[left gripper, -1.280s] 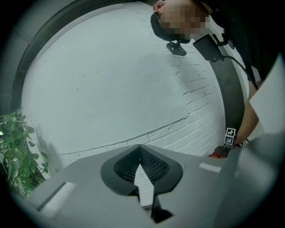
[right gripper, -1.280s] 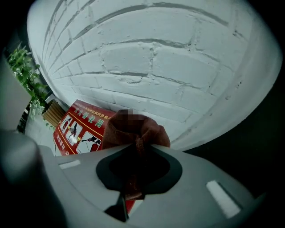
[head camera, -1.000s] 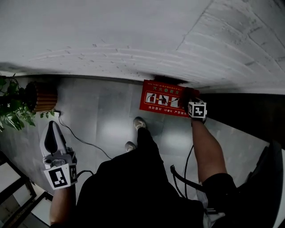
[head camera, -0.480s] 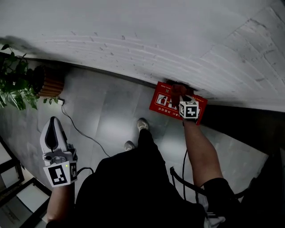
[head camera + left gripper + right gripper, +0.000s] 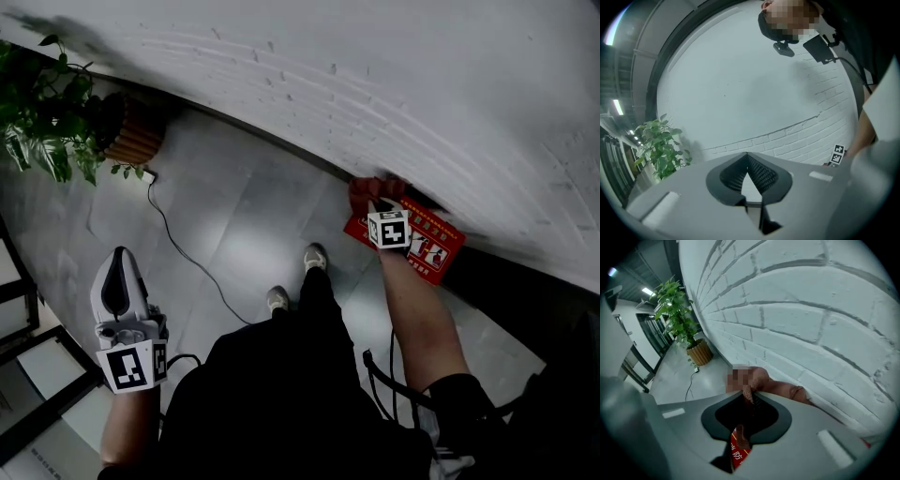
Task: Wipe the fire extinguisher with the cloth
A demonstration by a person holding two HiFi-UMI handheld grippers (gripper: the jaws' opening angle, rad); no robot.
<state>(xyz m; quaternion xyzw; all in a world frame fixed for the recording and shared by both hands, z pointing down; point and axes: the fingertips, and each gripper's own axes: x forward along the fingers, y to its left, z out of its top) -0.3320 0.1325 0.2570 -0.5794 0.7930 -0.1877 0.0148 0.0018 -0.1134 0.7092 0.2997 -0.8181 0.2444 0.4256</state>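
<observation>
Right jaws on cloth (image 5: 780, 389), beside wall (image 5: 811, 310)

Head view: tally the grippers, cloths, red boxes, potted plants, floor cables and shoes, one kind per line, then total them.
Grippers: 2 (left gripper, right gripper)
Cloth: 1
Red box with pictograms: 1
Potted plant: 1
Floor cable: 1
Shoes: 2
Total: 8
</observation>
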